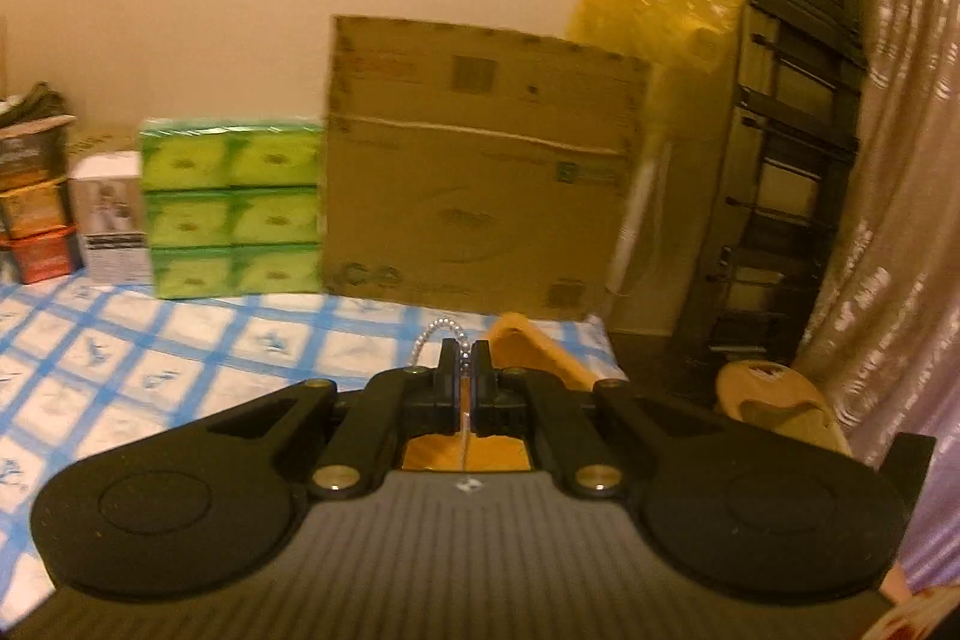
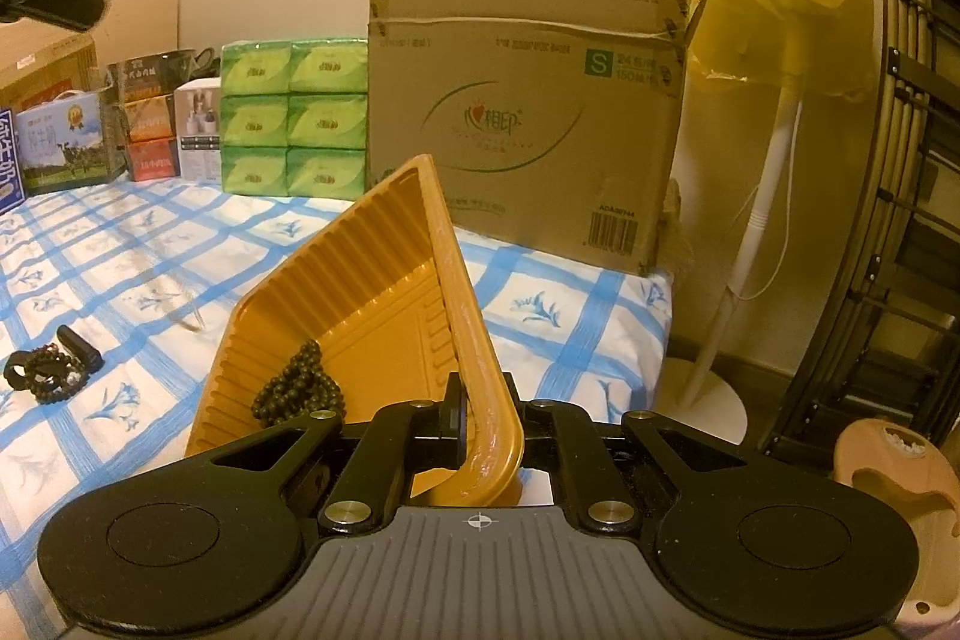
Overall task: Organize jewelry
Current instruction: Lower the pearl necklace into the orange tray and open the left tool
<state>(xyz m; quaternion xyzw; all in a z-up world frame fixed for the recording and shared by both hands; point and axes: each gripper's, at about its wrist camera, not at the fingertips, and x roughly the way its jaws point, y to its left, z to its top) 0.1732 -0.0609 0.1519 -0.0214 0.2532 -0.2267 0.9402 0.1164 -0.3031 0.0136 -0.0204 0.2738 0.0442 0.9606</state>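
My left gripper [image 1: 463, 347] is shut on a string of pale pearl beads [image 1: 441, 325], whose loop arches above the fingertips; it is raised over the orange tray [image 1: 543, 349] just beyond. In the right wrist view my right gripper [image 2: 480, 394] is shut on the near rim of that orange tray [image 2: 384, 256], holding it tilted up off the bed. A dark bead bracelet [image 2: 300, 391] lies inside the tray near its lower edge. More dark beads with a black clip [image 2: 51, 367] rest on the blue checked sheet [image 2: 150, 244] at the left.
A large cardboard box [image 2: 528, 100], green tissue packs [image 2: 294, 118] and small cartons [image 2: 150, 130] line the wall behind the bed. A yellow-bagged fan [image 2: 780, 10] on a white pole, a black folded rack [image 1: 792, 148] and a tan slipper [image 2: 900, 484] stand off the bed's right edge.
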